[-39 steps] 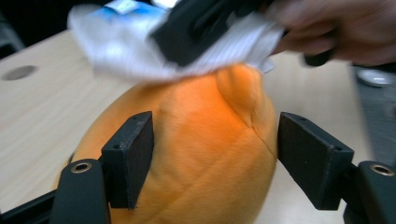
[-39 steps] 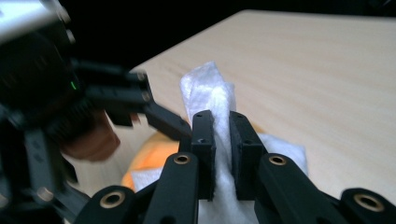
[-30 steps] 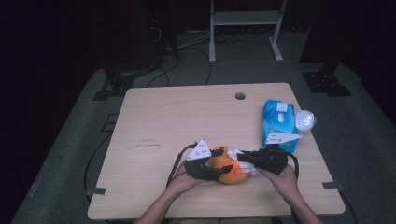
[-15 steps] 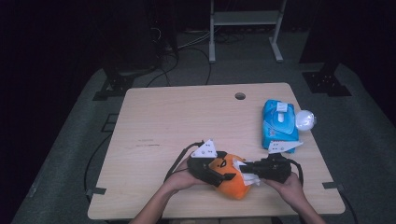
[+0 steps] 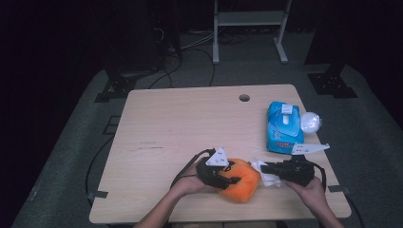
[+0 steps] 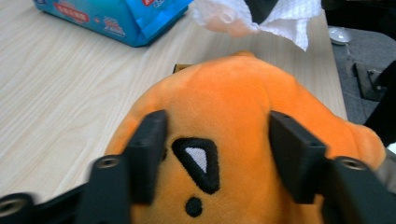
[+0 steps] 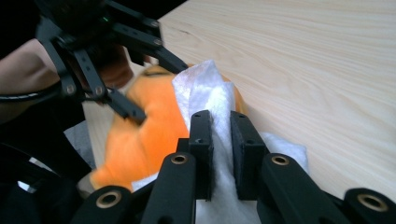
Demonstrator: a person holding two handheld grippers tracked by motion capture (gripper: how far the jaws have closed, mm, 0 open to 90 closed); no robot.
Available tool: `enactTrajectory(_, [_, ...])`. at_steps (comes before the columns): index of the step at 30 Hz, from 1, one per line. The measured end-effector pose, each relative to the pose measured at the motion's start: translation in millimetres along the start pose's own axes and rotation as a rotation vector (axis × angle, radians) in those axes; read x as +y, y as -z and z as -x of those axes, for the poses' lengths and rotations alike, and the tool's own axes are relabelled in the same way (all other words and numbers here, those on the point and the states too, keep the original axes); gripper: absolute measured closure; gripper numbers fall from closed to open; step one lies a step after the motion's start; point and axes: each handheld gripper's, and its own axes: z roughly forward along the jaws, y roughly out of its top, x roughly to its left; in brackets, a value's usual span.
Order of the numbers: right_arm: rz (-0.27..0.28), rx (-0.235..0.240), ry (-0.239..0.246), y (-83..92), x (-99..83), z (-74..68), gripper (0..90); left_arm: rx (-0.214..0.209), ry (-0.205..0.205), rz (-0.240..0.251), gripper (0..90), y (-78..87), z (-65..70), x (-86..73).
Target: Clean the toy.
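On the table (image 5: 180, 123): 1 orange plush toy (image 5: 240, 179), 1 white wipe (image 5: 266, 172), 1 blue wipes pack (image 5: 283, 127), 1 white round object (image 5: 310, 122) are counted. 2 grippers are counted: left gripper (image 5: 229, 176), right gripper (image 5: 270, 170).

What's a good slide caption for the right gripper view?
Right gripper pinches a white wipe against the orange plush toy held by the left gripper.

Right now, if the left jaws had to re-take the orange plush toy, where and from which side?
Grip the orange plush toy across its rounded body, coming from the person's left, as the left gripper does now: soft bulging sides squeeze between the jaws. The right side is taken: the right gripper presses a white wipe there.
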Motion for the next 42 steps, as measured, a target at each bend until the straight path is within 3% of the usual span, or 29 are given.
enactTrajectory(6, [0.014,-0.027,-0.015,11.8,-4.5,6.3,79.5,0.017,0.038,0.067,56.6,10.6,-0.3,5.6])
enactTrajectory(9, [0.014,-0.046,-0.010,16.3,-4.7,8.2,79.3,0.050,0.024,0.084,56.8,16.1,-0.1,10.1])
enactTrajectory(11, [0.011,-0.071,-0.009,21.6,-6.8,12.0,79.3,0.077,0.040,0.105,56.7,22.2,-5.1,10.8])
enactTrajectory(14, [-0.014,-0.109,0.000,24.9,-10.7,16.0,79.2,0.114,0.049,0.118,56.4,28.7,-10.6,11.2])
enactTrajectory(20, [-0.052,-0.164,-0.004,30.5,-20.1,26.9,77.7,0.150,0.070,0.124,55.4,39.6,-20.1,11.3])
enactTrajectory(24, [-0.073,-0.218,0.006,36.0,-27.2,35.1,69.9,0.188,0.085,0.133,55.1,45.9,-27.7,10.6])
enactTrajectory(31, [-0.057,-0.231,0.016,39.0,-27.7,37.9,63.6,0.238,0.097,0.139,54.9,52.5,-38.1,11.3])
enactTrajectory(36, [-0.060,-0.251,0.042,38.9,-25.4,35.6,54.4,0.287,0.137,0.140,54.5,57.3,-50.2,4.4])
enactTrajectory(39, [-0.046,-0.236,0.042,40.4,-24.0,34.4,53.1,0.304,0.148,0.139,54.4,58.6,-54.7,1.8])
enactTrajectory(42, [-0.033,-0.229,0.045,41.7,-23.1,33.4,52.3,0.350,0.168,0.140,54.3,61.8,-62.8,-3.2])
